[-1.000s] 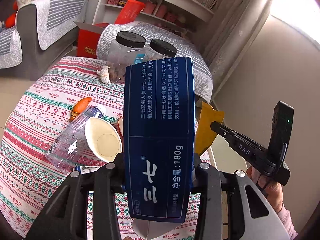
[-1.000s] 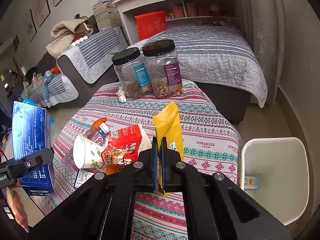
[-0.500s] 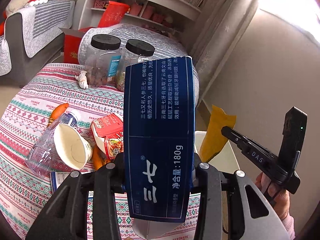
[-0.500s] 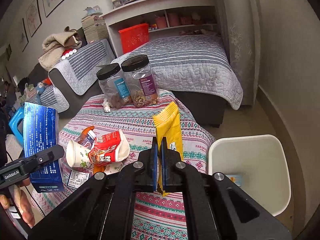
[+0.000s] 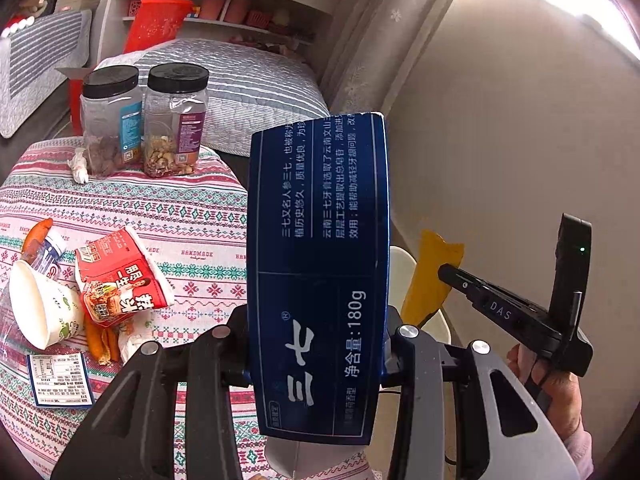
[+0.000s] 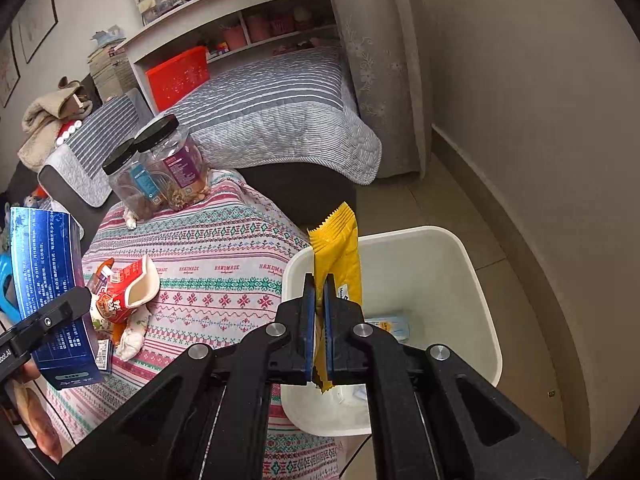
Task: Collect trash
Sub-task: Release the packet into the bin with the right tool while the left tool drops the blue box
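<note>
My left gripper [image 5: 316,344] is shut on a dark blue toothpaste box [image 5: 318,264], held upright above the table's right edge; the box also shows in the right wrist view [image 6: 50,292]. My right gripper [image 6: 318,304] is shut on a yellow snack wrapper [image 6: 338,256], held over the near rim of the white trash bin [image 6: 476,280]. The wrapper also shows in the left wrist view [image 5: 432,276]. Some packaging lies in the bin.
On the patterned tablecloth [image 5: 192,216] lie a red noodle cup [image 5: 120,280], a paper cup [image 5: 40,312], a plastic bottle [image 5: 48,248], a label card [image 5: 60,378] and crumpled tissue [image 6: 130,340]. Two black-lidded snack jars [image 5: 144,120] stand at the far edge. A bed [image 6: 272,112] lies behind.
Both grippers have swung right, away from the table. The yellow wrapper now hangs over the bin instead of over the tablecloth. The blue box has followed toward the table's right edge.
</note>
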Motion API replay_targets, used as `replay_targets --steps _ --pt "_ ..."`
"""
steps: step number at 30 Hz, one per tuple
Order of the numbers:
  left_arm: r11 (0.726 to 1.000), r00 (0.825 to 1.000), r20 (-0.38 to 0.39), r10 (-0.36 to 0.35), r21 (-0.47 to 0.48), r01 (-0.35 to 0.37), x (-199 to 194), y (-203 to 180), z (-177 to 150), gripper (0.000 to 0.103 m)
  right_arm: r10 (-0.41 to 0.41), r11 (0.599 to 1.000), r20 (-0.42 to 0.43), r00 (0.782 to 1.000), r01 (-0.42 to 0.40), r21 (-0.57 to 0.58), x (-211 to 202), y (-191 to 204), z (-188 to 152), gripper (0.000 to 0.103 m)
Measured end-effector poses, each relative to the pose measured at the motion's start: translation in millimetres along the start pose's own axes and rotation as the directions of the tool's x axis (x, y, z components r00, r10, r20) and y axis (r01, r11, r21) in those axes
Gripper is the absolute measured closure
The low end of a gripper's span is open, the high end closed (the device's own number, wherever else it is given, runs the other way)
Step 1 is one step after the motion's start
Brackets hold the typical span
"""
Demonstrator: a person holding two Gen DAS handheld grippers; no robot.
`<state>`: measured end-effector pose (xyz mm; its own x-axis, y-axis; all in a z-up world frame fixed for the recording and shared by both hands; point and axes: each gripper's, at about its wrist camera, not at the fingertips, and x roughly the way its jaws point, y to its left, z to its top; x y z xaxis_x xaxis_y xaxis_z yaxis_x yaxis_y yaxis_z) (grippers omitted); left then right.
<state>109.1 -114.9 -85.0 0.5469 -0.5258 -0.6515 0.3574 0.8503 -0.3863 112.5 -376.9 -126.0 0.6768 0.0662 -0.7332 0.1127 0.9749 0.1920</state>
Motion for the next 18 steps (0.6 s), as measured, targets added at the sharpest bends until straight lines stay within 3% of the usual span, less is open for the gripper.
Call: replay_targets --steps 1,3,5,7,9,14,18 --pt "1.0 1.0 -0.003 -0.009 0.008 0.009 4.7 -6.6 0.7 0.063 -0.019 1.0 -0.001 1.0 0.019 0.01 -0.6 -6.5 -1.1 0.091" --pt "0.999 1.0 -0.009 -0.028 0.021 0.028 15.1 -19.5 2.1 0.063 -0.051 0.998 0.01 0.999 0.051 0.024 -4.4 -17.7 -2.9 0.061" --pt "0.998 0.999 -0.017 -0.045 0.031 0.046 25.6 -32.0 2.5 0.063 -0.093 0.995 0.037 0.995 0.092 0.037 -11.8 -28.9 -4.2 0.048" --pt "0.997 0.998 -0.024 -0.059 0.041 0.06 35.7 -43.8 3.4 0.063 -0.135 0.99 0.055 0.989 0.133 0.038 -17.1 -38.9 -4.8 0.044" --pt "0.996 0.997 -0.033 -0.071 0.054 0.073 45.9 -54.9 3.3 0.063 -0.179 0.983 0.068 0.982 0.176 0.045 -20.6 -47.1 -6.2 0.029" --pt "0.992 0.993 -0.059 -0.105 0.063 0.108 70.8 -74.2 2.3 0.063 -0.291 0.956 0.099 0.952 0.284 0.076 -29.3 -68.3 -6.4 0.014" --pt "0.987 0.986 -0.074 -0.146 0.054 0.151 85.8 -88.5 1.8 0.063 -0.339 0.939 0.102 0.935 0.329 0.099 -33.7 -80.5 -9.3 0.008"
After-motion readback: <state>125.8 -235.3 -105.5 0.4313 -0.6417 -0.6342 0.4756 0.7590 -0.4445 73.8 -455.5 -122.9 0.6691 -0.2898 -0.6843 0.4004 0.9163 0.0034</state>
